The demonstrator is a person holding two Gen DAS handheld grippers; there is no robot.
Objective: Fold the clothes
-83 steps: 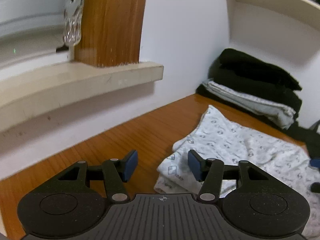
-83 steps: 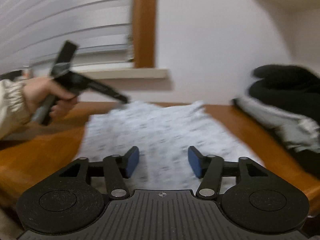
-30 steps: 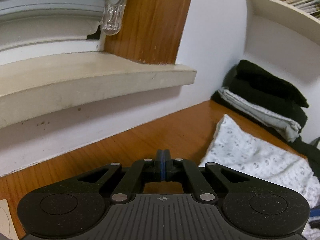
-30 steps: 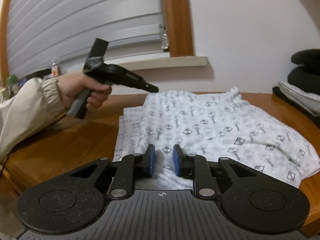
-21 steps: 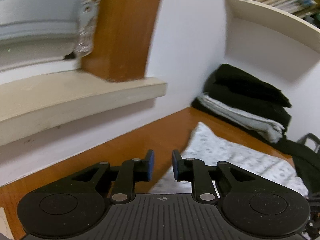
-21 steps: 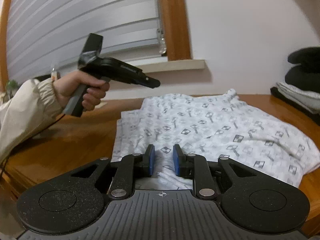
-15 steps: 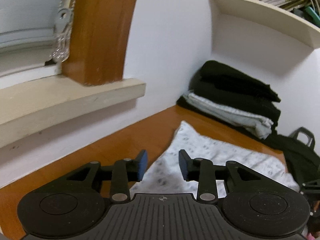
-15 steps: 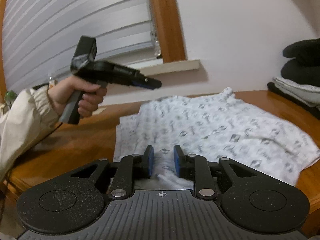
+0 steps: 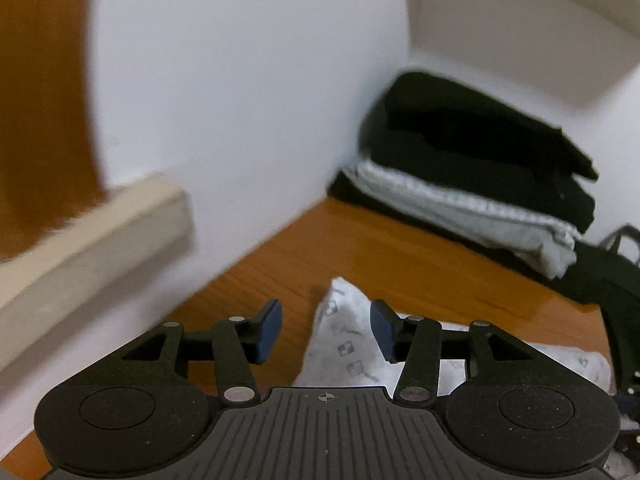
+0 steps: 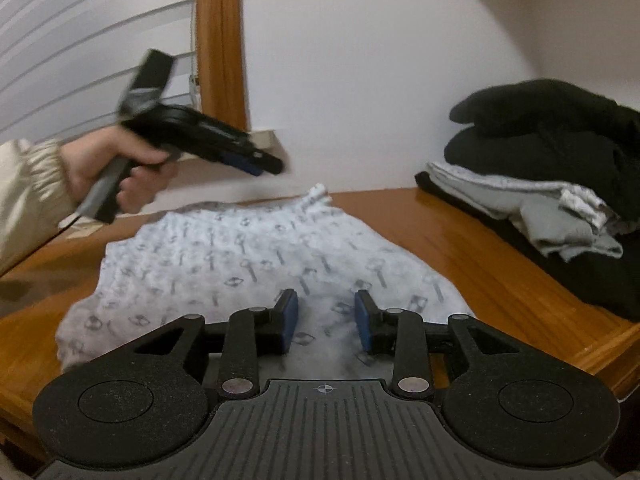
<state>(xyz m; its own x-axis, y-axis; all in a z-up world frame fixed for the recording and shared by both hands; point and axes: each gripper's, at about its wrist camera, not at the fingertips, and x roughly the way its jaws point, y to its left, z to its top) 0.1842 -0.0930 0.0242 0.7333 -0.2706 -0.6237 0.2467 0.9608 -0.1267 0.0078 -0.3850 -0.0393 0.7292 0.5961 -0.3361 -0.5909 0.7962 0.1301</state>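
My left gripper (image 9: 325, 330) hangs with jaws apart above a corner of the patterned shirt (image 10: 256, 256). My right gripper (image 10: 326, 322) is parted too, over the shirt's near edge on the wooden table (image 10: 472, 248).

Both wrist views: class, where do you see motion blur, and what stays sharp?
Left wrist view: windowsill and folded stack smear; the left gripper stays crisp. Right wrist view: the left hand and patterned garment blur; the right gripper is sharp.

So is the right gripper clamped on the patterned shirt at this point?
No, the right gripper is open, its blue pads apart above the patterned shirt, with no cloth between them.
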